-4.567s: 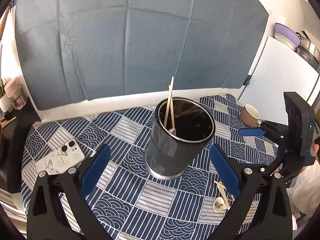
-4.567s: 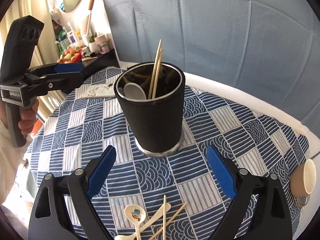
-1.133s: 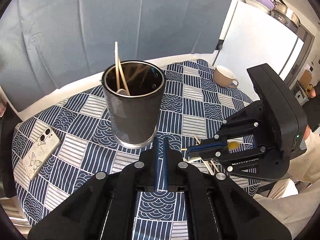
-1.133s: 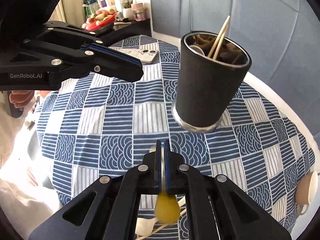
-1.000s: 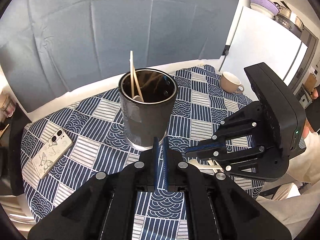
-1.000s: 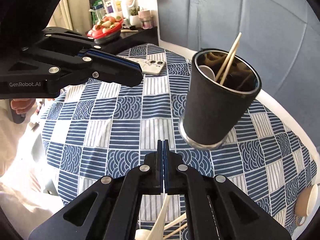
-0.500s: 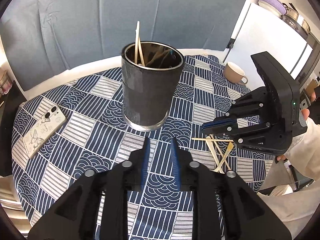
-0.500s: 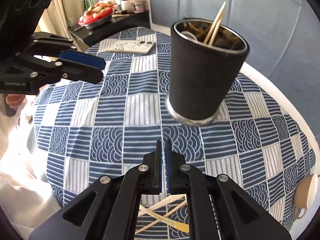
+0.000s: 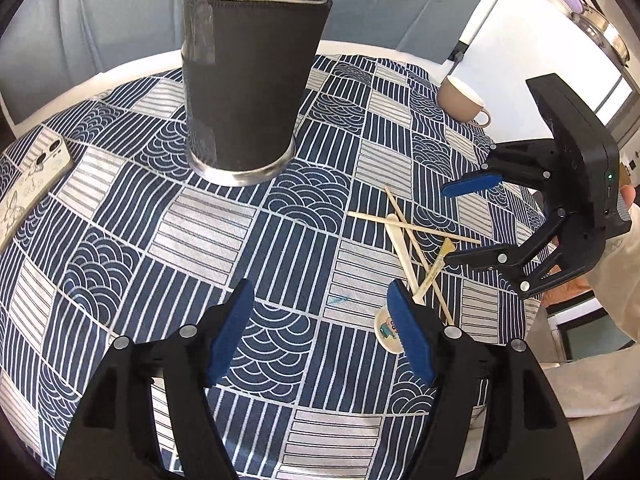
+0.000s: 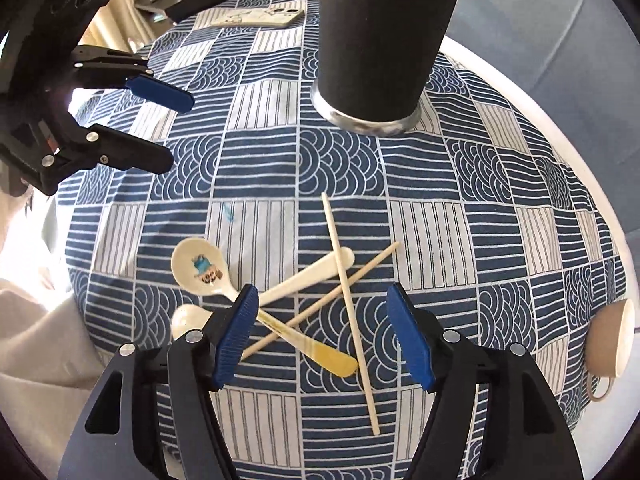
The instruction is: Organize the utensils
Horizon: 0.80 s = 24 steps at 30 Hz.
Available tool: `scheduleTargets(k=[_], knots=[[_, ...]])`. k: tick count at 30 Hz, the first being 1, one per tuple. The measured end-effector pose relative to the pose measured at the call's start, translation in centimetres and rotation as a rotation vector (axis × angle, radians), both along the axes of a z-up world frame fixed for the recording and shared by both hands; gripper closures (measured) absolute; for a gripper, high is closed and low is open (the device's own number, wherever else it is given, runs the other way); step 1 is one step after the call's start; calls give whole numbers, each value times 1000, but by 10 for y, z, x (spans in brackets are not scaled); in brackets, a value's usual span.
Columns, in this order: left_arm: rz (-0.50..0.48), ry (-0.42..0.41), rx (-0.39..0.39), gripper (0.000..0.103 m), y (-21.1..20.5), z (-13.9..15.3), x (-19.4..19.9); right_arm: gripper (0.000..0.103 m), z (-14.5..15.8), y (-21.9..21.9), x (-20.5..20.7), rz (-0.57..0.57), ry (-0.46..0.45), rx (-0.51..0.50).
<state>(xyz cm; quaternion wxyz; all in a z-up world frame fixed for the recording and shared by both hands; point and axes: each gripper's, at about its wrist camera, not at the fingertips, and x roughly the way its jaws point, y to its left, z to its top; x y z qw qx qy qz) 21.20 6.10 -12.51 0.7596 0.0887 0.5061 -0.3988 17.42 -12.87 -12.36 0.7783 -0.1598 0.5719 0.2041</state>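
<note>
Between the left tongs point(image 9: 320, 320) only patterned cloth is seen, their jaws opening and nothing caught between the blue pads; a second ago they were pressed together. Just right of their right pad a cartoon-printed spoon point(image 9: 387, 328) lies on the tabletop point(image 9: 200, 240), its bowl partly hidden by that pad. Ahead of them and slightly left the black holder point(image 9: 248, 80) stands upright, a chopstick tip showing above its rim. Further right, between the two pairs of tongs, a loose pile is spread — crossed chopsticks point(image 9: 412, 227) and pale spoon handles.

Seen from the right tongs point(image 10: 320, 336), whose jaws are likewise opening with nothing gripped, the same pile lies directly beneath: the printed spoon point(image 10: 200, 268) just left of the left pad, a yellow-ended spoon handle point(image 10: 332, 358) and two chopsticks point(image 10: 350, 312) crossing in the gap. A moment earlier these tongs were closed on a yellow spoon — it has been let go onto the pile, it seems, not placed in the holder. Both tongs have come lower toward the tabletop. A fresh pick-up is judged to be starting; several utensils remain outside the holder.
</note>
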Motion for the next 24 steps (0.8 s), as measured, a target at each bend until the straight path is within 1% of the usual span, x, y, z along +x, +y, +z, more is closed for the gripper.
scheduleTargets(k=[3,5,7,12,15,17,24], knots=[[74,39,23,31,2,-7,-6,40,-7,-4,1,46,58,-3],[112,72,20,28,4,-11,-11,39,-6,-3,-1,105,69,-10],[141,105,16,28,4,-15,-16,35,-6,-3,-3,153,71,-11],[244,159,-16,28,3,-28,-27,34,-9,-5,-7,252,65,-5],[271,156,-13,27,-3,-32,-37,32,-14,-8,-10,297,57,-6],[283,149,0,27,-9,-35,-43,28,-16,-9,-10,319,58,-2],[363,149,4,27,-20,-39,-56,26,-20,-14,-14,384,60,-6]])
